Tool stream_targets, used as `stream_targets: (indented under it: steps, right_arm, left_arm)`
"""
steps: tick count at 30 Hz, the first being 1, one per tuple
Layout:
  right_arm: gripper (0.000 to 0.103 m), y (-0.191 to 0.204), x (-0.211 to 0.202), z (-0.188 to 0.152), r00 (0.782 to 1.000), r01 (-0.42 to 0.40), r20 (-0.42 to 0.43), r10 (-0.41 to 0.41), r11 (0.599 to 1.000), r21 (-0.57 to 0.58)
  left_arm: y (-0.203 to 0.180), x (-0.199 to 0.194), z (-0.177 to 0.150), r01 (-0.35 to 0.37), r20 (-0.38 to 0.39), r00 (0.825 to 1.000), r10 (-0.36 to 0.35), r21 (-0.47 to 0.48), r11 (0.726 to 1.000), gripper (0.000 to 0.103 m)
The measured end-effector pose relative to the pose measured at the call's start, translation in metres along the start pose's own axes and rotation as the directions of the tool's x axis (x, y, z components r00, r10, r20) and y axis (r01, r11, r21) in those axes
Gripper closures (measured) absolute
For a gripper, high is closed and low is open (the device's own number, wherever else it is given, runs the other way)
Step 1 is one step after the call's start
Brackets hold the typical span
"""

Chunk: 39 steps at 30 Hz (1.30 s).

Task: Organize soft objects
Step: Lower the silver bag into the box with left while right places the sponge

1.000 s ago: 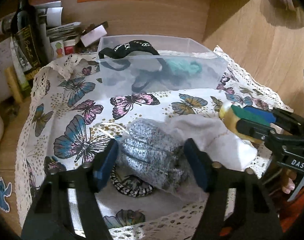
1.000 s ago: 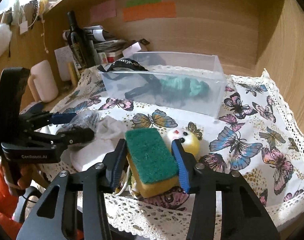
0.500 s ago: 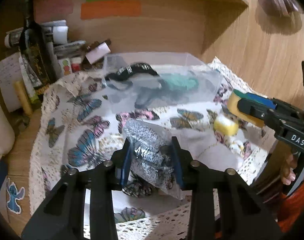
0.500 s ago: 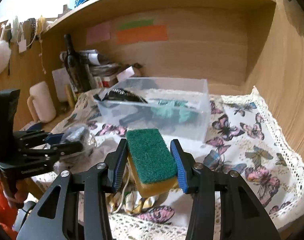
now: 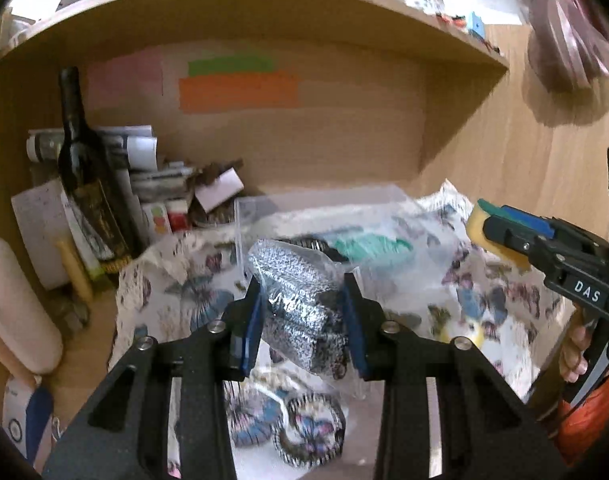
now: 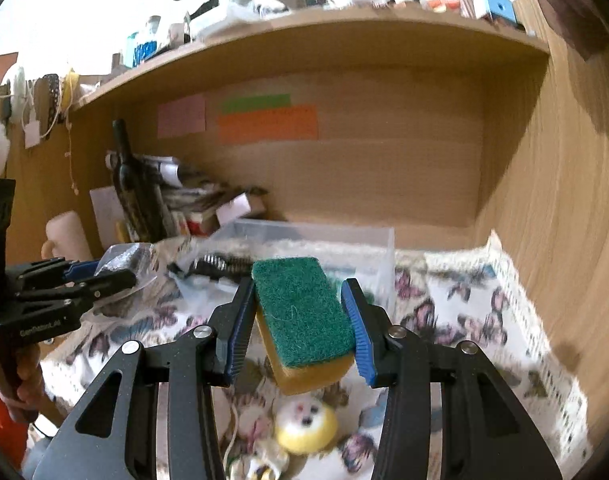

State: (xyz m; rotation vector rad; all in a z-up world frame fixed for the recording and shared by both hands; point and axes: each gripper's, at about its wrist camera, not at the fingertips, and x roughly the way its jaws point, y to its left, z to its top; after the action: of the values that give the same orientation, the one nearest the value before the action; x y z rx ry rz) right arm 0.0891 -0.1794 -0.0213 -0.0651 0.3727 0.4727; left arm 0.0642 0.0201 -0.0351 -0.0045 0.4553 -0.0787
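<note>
My left gripper (image 5: 302, 320) is shut on a clear bag of grey speckled scouring pads (image 5: 296, 296) and holds it in the air over the butterfly cloth. My right gripper (image 6: 300, 320) is shut on a green and yellow sponge (image 6: 302, 312), also lifted; it shows in the left wrist view (image 5: 492, 232) at the right. A clear plastic bin (image 6: 312, 240) stands behind, with a black band and a teal soft thing (image 5: 364, 244) inside. A yellow round plush face (image 6: 306, 428) lies on the cloth below the sponge.
The butterfly cloth (image 6: 484, 320) covers the desk inside a wooden alcove. A dark bottle (image 5: 88, 176), papers and small boxes (image 5: 220, 188) crowd the back left. A pale mug (image 6: 66, 236) stands at the left. Patterned fabric rounds (image 5: 304, 428) lie under the left gripper.
The left gripper closed on the bag of pads and lifted it. Both grippers rose and tilted up, carrying the bag and the sponge above the cloth toward the bin.
</note>
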Motion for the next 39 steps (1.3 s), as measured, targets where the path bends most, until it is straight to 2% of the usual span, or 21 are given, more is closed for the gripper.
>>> stream_targets:
  steps: [10,19,29,39]
  right_arm:
    - [0.063,-0.001,0.021,0.037,0.997,0.054,0.056,-0.051,0.997,-0.052]
    - [0.063,-0.006,0.053,0.060,0.999,0.025,0.031,-0.024,0.998,-0.055]
    - [0.063,-0.012,0.107,0.042,0.994,0.041,-0.103,-0.046,0.998,-0.055]
    - [0.063,-0.013,0.142,0.021,0.969,0.053,-0.236,-0.073,0.995,-0.088]
  left_arm:
    - [0.002,0.026,0.045,-0.018,0.038,0.999,0.018,-0.002,1.000,0.067]
    - [0.000,0.061,0.072,-0.013,0.015,1.000,0.013,0.009,1.000,0.067]
    - [0.000,0.117,0.062,0.018,-0.114,0.993,-0.016,0.017,1.000,0.067]
    - [0.002,0.149,0.044,0.033,-0.216,0.976,-0.030,0.010,0.999,0.066]
